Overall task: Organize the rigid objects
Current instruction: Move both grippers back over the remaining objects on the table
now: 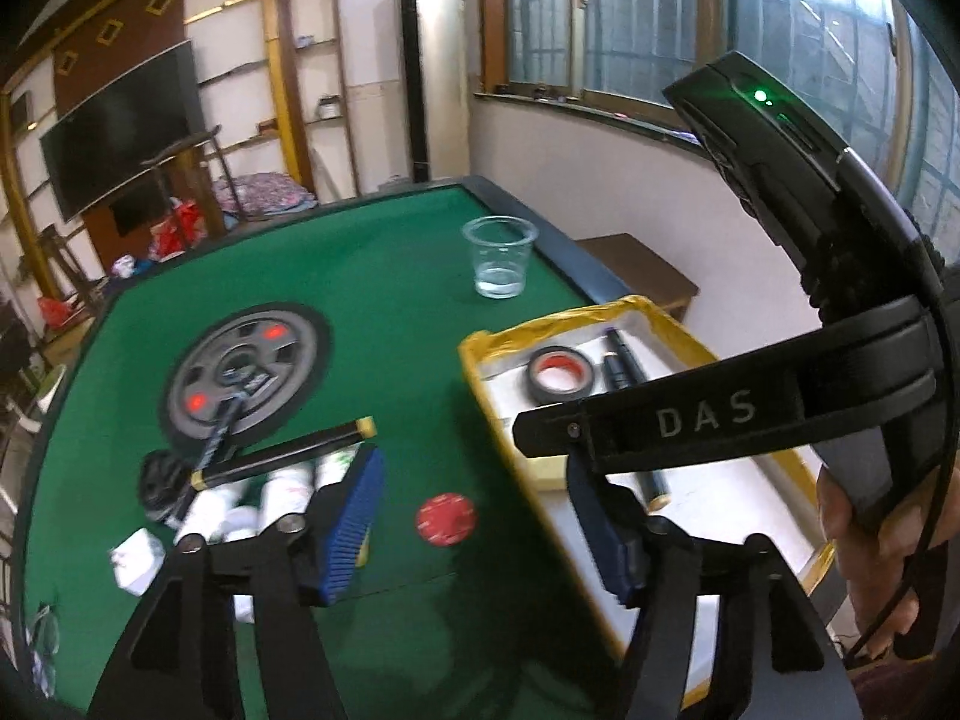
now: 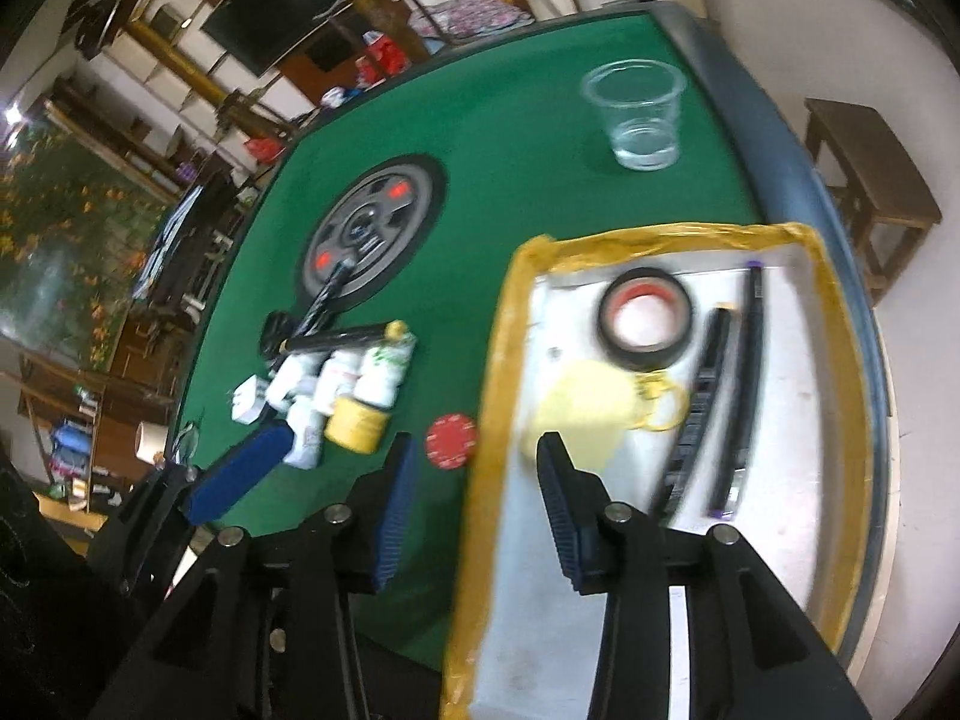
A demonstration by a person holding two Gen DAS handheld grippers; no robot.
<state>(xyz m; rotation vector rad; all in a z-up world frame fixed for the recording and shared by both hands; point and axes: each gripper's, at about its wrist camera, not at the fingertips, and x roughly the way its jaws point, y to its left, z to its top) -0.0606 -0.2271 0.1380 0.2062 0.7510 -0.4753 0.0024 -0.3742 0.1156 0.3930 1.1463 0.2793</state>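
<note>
Green table (image 2: 528,192), tape-edged tray (image 2: 840,372); left gripper (image 1: 480,528) and right gripper (image 2: 474,510) both wide, empty.

We are in a home living room: wall television (image 1: 120,120), open shelves (image 1: 312,42), barred window (image 1: 600,18), green-felt desk (image 1: 390,252).

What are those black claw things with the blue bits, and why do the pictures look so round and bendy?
They are grabbing tools, one in each of a person's hands. A camera on each tool looks along its two fingers through a lens that bends everything. One picture comes from the left gripper, the other from the right gripper. Both are open and hold nothing. Below is a green table with a clear cup, a red disc and a heap of small bottles. The yellow-edged tray holds a tape roll and pens.
</note>
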